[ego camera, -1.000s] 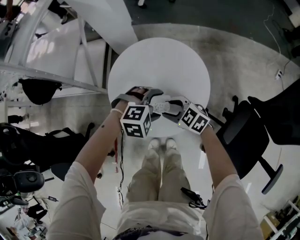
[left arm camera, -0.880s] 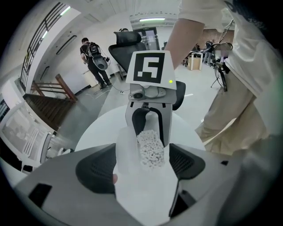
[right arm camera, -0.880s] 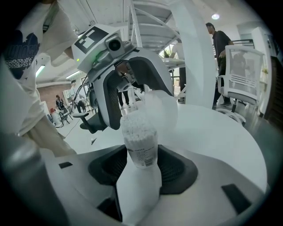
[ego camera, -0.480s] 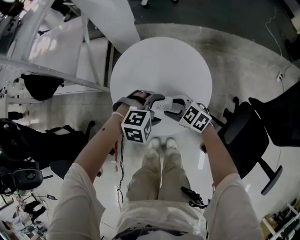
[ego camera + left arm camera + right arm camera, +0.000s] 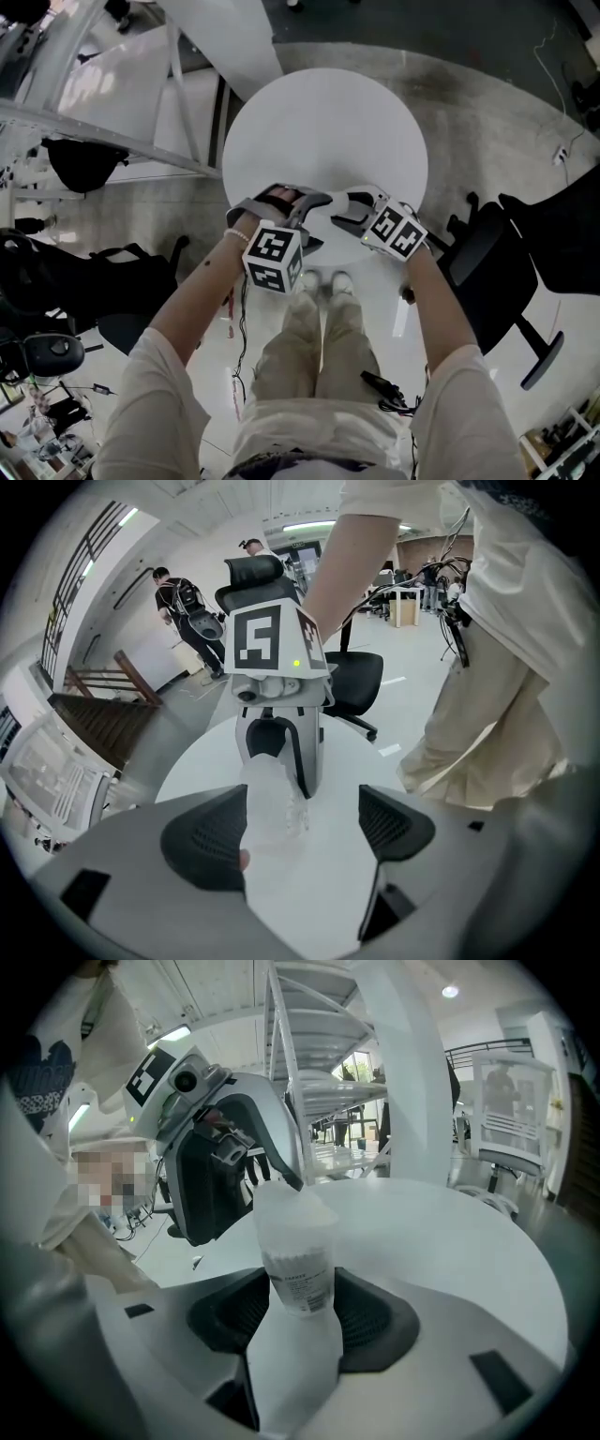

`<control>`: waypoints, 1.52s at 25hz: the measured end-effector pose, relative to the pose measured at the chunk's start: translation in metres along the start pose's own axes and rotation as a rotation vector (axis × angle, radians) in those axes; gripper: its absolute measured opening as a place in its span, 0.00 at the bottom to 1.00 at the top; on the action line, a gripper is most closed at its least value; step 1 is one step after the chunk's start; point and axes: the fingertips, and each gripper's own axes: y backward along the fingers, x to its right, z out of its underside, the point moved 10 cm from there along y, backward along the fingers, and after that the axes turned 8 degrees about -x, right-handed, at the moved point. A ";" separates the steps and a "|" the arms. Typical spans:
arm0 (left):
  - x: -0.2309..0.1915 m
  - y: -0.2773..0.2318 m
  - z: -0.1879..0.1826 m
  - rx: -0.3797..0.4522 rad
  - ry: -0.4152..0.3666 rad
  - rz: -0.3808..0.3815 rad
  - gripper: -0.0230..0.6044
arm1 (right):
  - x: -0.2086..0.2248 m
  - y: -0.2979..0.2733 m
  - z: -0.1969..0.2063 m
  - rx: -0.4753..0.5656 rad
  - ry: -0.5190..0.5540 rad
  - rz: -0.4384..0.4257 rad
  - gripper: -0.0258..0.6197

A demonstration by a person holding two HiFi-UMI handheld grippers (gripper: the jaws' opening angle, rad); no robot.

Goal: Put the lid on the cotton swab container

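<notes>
right gripper (image 5: 302, 1321) jaws clamped on the cotton swab container (image 5: 298, 1241), upright over the tabletop (image 5: 328, 122) near edge — steadied for capping. left gripper (image 5: 298, 822) faces it, jaws apart by its clear top (lid seated? cannot tell).

Looked like an open lab and office floor, had a grey concrete floor (image 5: 487, 103), a round white table (image 5: 328, 122), black swivel chairs (image 5: 525, 253), white metal shelving (image 5: 309, 1063), a railed staircase (image 5: 103, 714), cluttered desks with cables (image 5: 403, 597), people (image 5: 183, 602) standing at the back
</notes>
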 end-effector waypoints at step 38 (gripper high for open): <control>0.027 -0.014 0.005 -0.058 -0.126 -0.178 0.61 | -0.003 -0.004 0.000 -0.019 -0.012 0.033 0.39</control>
